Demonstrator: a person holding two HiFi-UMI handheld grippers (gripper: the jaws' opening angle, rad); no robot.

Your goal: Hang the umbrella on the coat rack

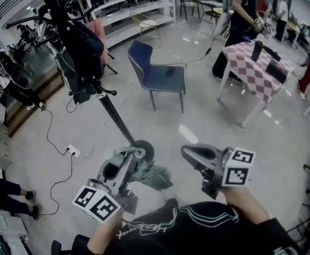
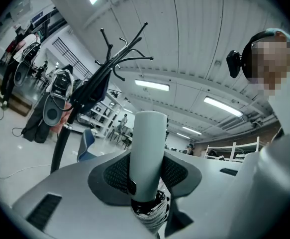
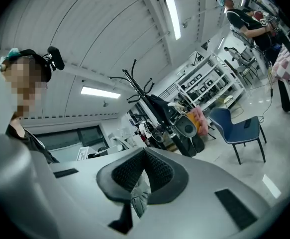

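- The left gripper (image 1: 129, 159) is near and left of centre. Its pads (image 2: 116, 174) are clamped on either side of the pale round handle (image 2: 148, 143) of the umbrella (image 1: 153, 177).
- The handle stands up out of the jaws in the left gripper view, with the folded, striped cloth bunched just under the pads.
- In the head view the umbrella's grey-green cloth hangs to the right of the left gripper, between the two grippers. It is near the person and not on the coat rack.
- The right gripper (image 1: 189, 154) is near and right of centre, just beside the cloth.
- Its jaws are closed, the pads (image 3: 126, 171) meeting at the tips. A scrap of grey-green cloth shows in the gap behind the tips; whether it is pinched I cannot tell.
- The coat rack (image 1: 109, 108) is a black pole running from far left to its round base (image 1: 147, 149) just beyond the left gripper. Dark bags (image 1: 83, 49) hang on its upper part.
- A blue chair (image 1: 160, 76) stands far of centre, right of the rack.
- A checked table (image 1: 258, 70) is far right, with a person (image 1: 244, 15) beside it.
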